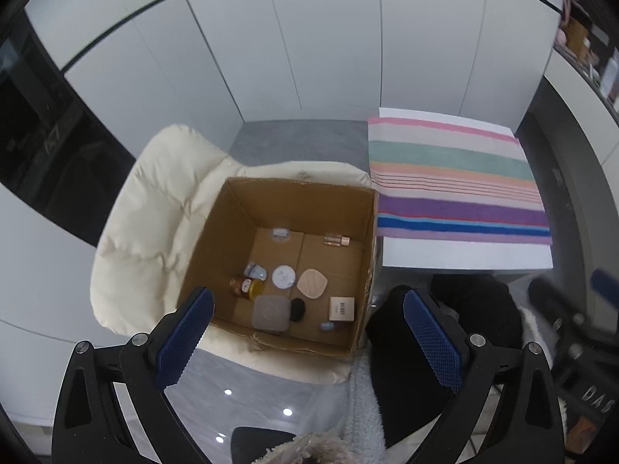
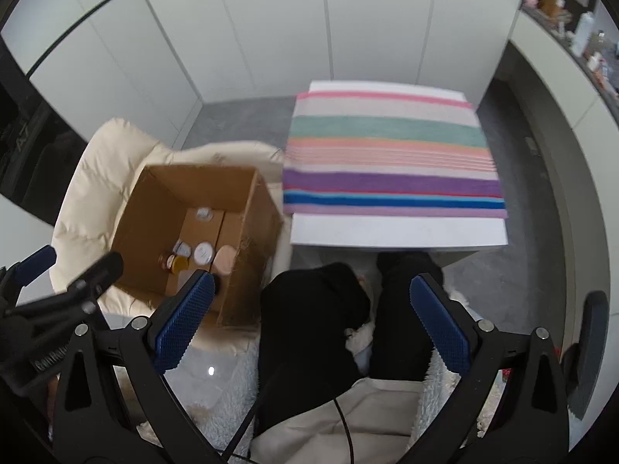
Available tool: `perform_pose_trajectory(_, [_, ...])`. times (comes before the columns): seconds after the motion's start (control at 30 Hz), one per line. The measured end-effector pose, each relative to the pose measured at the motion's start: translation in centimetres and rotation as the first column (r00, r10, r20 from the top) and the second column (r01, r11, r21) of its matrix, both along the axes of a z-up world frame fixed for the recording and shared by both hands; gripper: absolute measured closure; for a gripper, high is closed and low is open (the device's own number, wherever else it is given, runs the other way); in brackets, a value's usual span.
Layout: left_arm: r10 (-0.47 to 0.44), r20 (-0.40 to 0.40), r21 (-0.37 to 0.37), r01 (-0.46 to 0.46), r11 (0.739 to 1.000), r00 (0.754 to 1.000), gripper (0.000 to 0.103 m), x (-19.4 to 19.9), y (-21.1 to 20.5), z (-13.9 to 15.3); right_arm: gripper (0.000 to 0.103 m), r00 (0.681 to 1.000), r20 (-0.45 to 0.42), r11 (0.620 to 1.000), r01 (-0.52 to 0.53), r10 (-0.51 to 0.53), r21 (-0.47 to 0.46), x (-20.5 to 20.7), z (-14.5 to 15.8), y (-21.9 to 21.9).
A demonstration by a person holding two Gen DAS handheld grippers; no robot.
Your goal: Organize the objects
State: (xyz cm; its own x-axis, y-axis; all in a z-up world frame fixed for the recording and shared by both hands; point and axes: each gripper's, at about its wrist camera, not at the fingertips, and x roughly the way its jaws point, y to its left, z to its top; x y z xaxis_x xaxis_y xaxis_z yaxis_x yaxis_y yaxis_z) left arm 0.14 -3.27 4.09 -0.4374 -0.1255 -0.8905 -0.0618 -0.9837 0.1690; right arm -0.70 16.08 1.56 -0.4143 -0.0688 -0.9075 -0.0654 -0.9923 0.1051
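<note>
Both my grippers empty, jaws spread wide, nothing between pads. Left gripper (image 1: 309, 332) hangs over the near rim of the box (image 1: 228, 208); right gripper (image 2: 313, 324) is off to the right, over my lap, w/ the box at its left.

Task items all sit on the box floor, none on the striped towel (image 1: 452, 178) or the white table (image 1: 464, 257) under it. In the box: grey case (image 1: 271, 313) nearest, black puff (image 1: 298, 308) touching its right side, amber bottle (image 1: 247, 287) lying on its side just left/far of the case, long axis running left-right. White round lid (image 1: 283, 276) and beige pad (image 1: 312, 283) mid floor, small white carton (image 1: 341, 308) near-right, small vial (image 1: 336, 239) at far right wall, also lying left-right.

Key relation: everything lies ahead and below the left gripper, straight down into the box. Left is clearly the nearer one; the right would have to cross over the box's right wall. Table is right of the box, just beside it.

My guess for next: drop left gripper into the box, take the grey case or bottle. For the bottle, jaws prob need to close across its short width, so wrist turn likely. Box walls are tall, risk of clipping the near rim.
</note>
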Motion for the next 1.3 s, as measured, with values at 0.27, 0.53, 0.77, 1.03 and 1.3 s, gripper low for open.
perform_pose_trajectory(0.27, [0.016, -0.021, 0.027, -0.016, 1.000, 1.000, 0.003, 1.5, -0.2, 1.4, 0.000, 0.997, -0.072, 0.999, 0.040, -0.039, 0.014, 2.5, 2.0, 1.3])
perform_pose_trajectory(0.53, [0.025, -0.012, 0.049, -0.025, 0.998, 1.000, 0.003, 2.7, -0.4, 1.9, 0.000, 0.997, -0.082, 1.000, 0.006, -0.004, 0.028, 3.7, 2.4, 0.6])
perform_pose_trajectory(0.77, [0.019, 0.003, 0.072, -0.019, 0.997, 1.000, 0.003, 3.3, -0.4, 2.0, 0.000, 0.996, -0.092, 1.000, 0.004, -0.002, 0.026, 4.4, 2.6, 0.7])
perform_pose_trajectory(1.03, [0.014, -0.009, 0.069, -0.013, 0.998, 1.000, 0.003, 3.8, -0.2, 2.4, 0.000, 0.996, -0.086, 1.000, -0.006, 0.008, 0.028, 4.7, 2.3, 0.5])
perform_pose_trajectory(1.3, [0.009, -0.019, 0.050, -0.009, 0.999, 1.000, 0.003, 4.1, 0.0, 2.5, 0.000, 0.997, -0.082, 1.000, -0.007, 0.010, 0.029, 4.9, 2.2, 0.5])
